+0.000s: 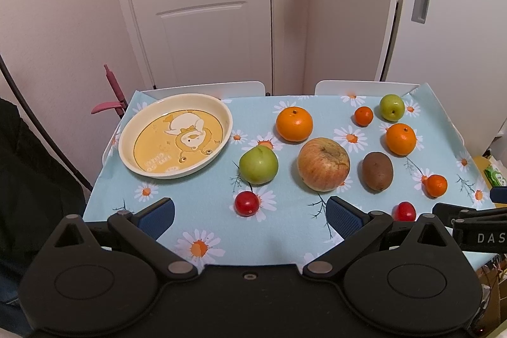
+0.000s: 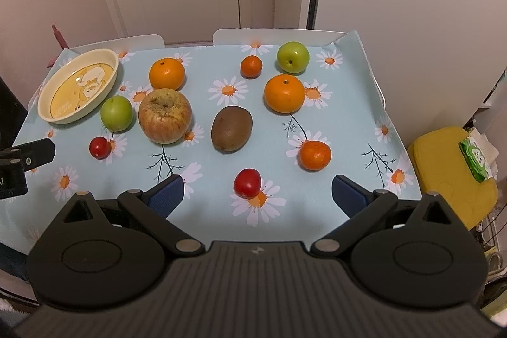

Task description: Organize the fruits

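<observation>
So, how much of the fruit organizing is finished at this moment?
Nothing looks done: the yellow plate holds no fruit. Nothing is in hand either; the left tongs and right tongs are both open and hold nothing. All ten fruits lie on the tablecloth, among them the apple, the kiwi and the red fruit just ahead of the right tongs.

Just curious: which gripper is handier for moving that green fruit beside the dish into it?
Probably the left gripper: its jaws are open, and the green fruit and dish sit just ahead of it.
</observation>
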`<state>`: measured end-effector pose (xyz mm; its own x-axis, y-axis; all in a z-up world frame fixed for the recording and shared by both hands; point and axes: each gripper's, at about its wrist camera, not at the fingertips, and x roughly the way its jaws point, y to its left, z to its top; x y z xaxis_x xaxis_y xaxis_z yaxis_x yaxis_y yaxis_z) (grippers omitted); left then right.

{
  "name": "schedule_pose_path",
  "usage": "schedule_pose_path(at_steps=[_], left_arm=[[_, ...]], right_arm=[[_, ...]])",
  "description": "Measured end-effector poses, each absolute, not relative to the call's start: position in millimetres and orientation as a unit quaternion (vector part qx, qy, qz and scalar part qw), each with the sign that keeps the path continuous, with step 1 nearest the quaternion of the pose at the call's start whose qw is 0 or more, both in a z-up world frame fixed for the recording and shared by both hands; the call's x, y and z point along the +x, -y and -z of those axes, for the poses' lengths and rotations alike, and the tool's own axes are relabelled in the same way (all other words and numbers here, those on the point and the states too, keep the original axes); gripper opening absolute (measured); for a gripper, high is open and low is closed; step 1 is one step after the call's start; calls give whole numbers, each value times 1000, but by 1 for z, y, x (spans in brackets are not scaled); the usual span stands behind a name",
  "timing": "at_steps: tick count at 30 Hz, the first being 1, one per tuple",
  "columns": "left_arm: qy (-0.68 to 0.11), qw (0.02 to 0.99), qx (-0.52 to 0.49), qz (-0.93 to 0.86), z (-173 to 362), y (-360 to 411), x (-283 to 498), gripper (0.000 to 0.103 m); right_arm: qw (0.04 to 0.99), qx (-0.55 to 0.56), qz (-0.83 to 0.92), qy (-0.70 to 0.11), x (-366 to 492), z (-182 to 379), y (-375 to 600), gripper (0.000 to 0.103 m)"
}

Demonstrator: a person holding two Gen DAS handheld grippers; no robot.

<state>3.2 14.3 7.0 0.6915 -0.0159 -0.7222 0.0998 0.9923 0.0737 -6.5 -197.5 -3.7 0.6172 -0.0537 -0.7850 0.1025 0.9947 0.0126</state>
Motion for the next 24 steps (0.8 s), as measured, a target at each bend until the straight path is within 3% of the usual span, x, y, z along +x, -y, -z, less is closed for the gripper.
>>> schedule_pose_path(at_steps=[10, 24], left_arm=[[-378, 921, 81, 49, 16, -24, 18, 102], [-371, 919, 111, 77, 95, -27, 51, 85]], right_arm=[[903, 28, 55, -424, -7, 28, 190, 103], [911, 41, 80, -403, 16, 91, 182, 100]])
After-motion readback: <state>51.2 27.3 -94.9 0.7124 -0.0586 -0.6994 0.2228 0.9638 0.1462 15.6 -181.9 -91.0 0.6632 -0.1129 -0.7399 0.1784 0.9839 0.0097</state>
